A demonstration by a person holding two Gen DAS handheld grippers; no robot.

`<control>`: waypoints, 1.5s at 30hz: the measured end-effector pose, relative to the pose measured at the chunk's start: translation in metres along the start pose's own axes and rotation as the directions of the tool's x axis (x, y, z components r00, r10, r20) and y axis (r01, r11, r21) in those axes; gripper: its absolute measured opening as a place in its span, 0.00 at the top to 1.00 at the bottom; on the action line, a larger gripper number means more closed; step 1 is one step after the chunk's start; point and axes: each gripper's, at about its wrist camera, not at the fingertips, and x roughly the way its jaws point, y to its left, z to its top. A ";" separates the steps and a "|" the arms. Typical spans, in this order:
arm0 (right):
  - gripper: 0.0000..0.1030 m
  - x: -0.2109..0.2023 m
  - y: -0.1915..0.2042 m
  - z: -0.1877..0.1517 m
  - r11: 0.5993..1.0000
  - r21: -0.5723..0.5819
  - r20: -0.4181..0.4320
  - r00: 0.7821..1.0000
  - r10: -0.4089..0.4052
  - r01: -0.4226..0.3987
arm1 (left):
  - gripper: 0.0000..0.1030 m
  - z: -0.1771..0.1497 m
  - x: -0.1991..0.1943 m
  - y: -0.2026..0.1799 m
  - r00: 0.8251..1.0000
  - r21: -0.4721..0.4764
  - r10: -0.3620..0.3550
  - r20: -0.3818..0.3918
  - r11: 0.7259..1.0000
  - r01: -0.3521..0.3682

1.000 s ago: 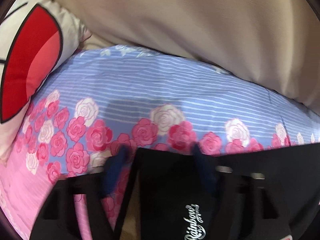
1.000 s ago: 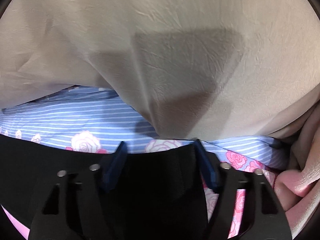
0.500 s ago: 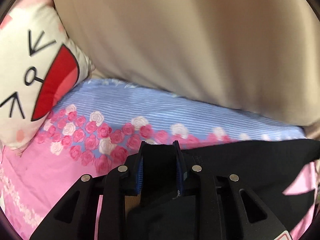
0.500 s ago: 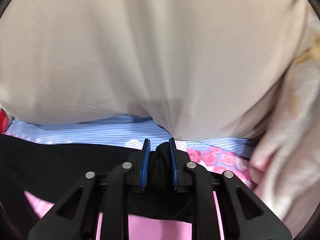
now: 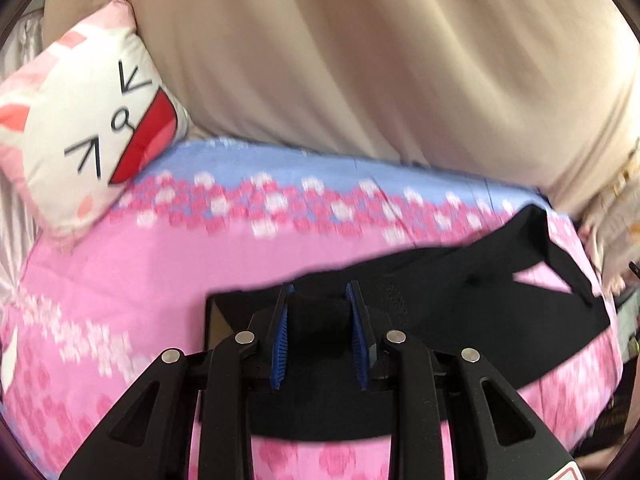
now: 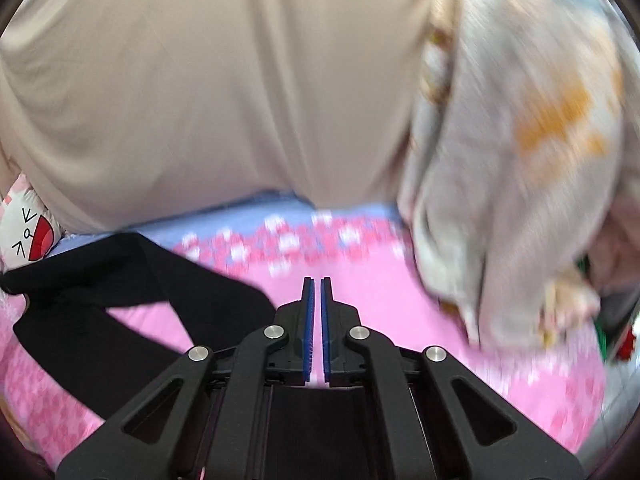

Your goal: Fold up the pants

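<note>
The black pants (image 5: 500,280) hang stretched between my two grippers above the pink flowered bedsheet (image 5: 140,280). My left gripper (image 5: 320,286) is shut on a thick bunch of the black cloth, which fills the gap between its blue pads. In the right wrist view the pants (image 6: 120,264) run from the left and pass under the fingers. My right gripper (image 6: 315,280) has its jaws closing to a thin slit, with the black cloth caught low between the pads and showing below them. One loose leg end droops onto the sheet (image 6: 380,300).
A white cat-face pillow (image 5: 92,120) lies at the far left of the bed. A large beige cover (image 5: 360,60) fills the back. A grey patterned blanket (image 6: 520,160) is heaped at the right edge. Both views are blurred.
Both grippers went from open around the pants' edge to shut on it. They then rose and drew back, lifting the pants off the sheet, so more of the bed shows.
</note>
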 end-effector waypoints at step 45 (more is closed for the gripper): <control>0.83 0.029 -0.019 -0.117 0.983 -0.084 -0.171 0.969 -0.177 0.164 | 0.16 -0.133 0.004 0.018 0.996 -0.255 0.034 -0.084 0.965 -0.055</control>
